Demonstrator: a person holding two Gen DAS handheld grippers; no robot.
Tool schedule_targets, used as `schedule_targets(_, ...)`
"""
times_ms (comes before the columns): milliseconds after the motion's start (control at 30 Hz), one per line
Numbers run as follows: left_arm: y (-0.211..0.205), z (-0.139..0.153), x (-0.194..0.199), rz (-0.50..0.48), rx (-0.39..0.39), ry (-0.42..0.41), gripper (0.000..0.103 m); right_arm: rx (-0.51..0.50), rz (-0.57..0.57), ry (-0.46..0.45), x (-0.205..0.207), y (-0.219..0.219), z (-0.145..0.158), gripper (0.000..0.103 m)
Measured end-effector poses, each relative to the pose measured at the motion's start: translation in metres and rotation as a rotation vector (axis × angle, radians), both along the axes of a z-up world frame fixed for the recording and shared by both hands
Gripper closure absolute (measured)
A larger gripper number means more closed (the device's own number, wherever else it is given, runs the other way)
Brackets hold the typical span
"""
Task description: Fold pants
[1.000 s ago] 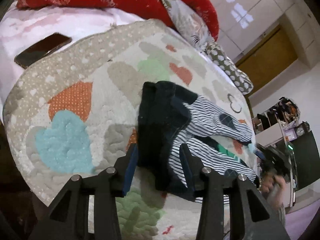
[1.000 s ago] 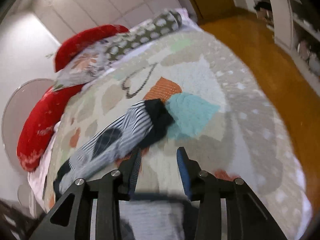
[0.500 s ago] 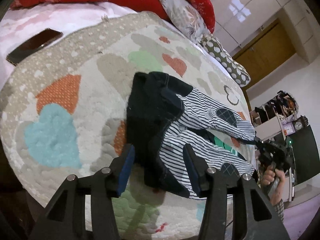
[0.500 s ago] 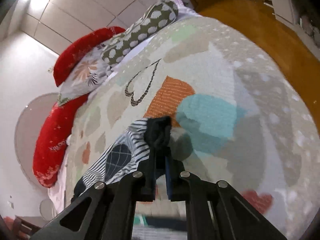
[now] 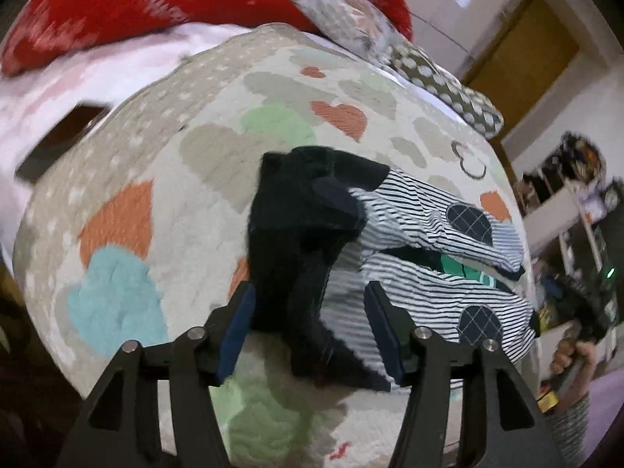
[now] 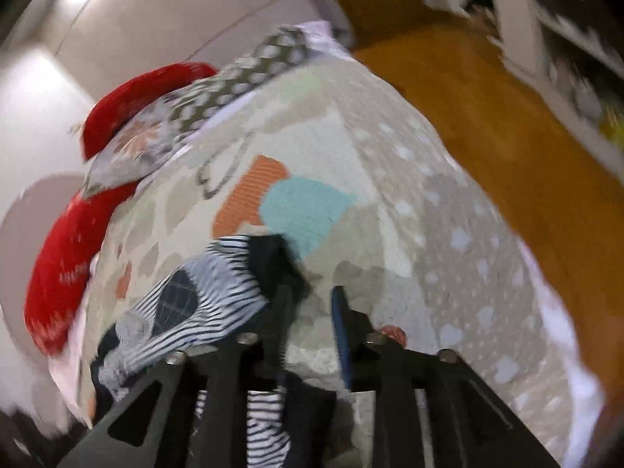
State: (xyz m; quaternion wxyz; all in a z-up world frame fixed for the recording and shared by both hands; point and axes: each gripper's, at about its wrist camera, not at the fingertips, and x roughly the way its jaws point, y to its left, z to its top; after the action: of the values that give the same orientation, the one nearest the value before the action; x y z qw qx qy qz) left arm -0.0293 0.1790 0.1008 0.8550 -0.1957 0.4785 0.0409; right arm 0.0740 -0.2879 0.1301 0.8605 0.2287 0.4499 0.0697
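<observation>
Striped pants (image 5: 421,218) with a dark waist part (image 5: 296,226) lie crumpled on a quilt with coloured hearts (image 5: 128,234). My left gripper (image 5: 310,312) hangs over the waist end. Its jaws are opening, and the dark fabric sits between them without being pressed. In the right wrist view the pants (image 6: 210,296) run off to the lower left, with the dark leg cuff (image 6: 273,257) just ahead of my left finger. My right gripper (image 6: 312,312) is opening, and only the quilt (image 6: 409,234) shows between its fingers.
Red pillows (image 5: 156,4) and patterned pillows (image 5: 440,85) line the far side of the bed. A dark phone (image 5: 62,140) lies on the pink sheet at left. A hand (image 5: 569,355) holds the other gripper at far right. An orange wooden floor (image 6: 507,117) and shelves lie beyond the bed.
My right gripper, shut on the leg cuff half a second ago, has opened and the cuff lies free. My left jaws have spread wider over the waist, and the hand has shifted.
</observation>
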Motion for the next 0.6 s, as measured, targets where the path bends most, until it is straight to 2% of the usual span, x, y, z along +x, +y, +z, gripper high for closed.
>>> schedule_targets(67, -0.01, 0.005, 0.02, -0.061, 0.058, -0.006, 0.04, -0.046, 0.069, -0.035, 0.003, 0.011, 0.013, 0.057)
schedule_targets(133, -0.019, 0.009, 0.047, -0.128, 0.117, -0.012, 0.037, -0.097, 0.142, -0.061, 0.01, 0.028, 0.023, 0.053)
schedule_targets(233, -0.026, 0.006, 0.092, -0.187, 0.141, 0.008, 0.037, -0.137, 0.26, -0.071, 0.031, 0.059, 0.028, 0.049)
schedule_targets(300, -0.029, -0.001, 0.12, -0.219, 0.128, 0.034, 0.037, -0.165, 0.33, -0.068, 0.044, 0.079, 0.028, 0.045)
schedule_targets(433, -0.037, -0.023, 0.168, -0.311, 0.054, 0.087, 0.037, -0.206, 0.468, -0.033, 0.077, 0.111, 0.014, 0.042)
schedule_targets(533, -0.039, -0.047, 0.199, -0.388, -0.037, 0.136, 0.037, -0.21, 0.522, -0.001, 0.1, 0.127, 0.0, 0.042)
schedule_targets(600, -0.037, -0.062, 0.215, -0.412, -0.055, 0.16, 0.037, -0.21, 0.541, 0.017, 0.113, 0.135, -0.007, 0.042)
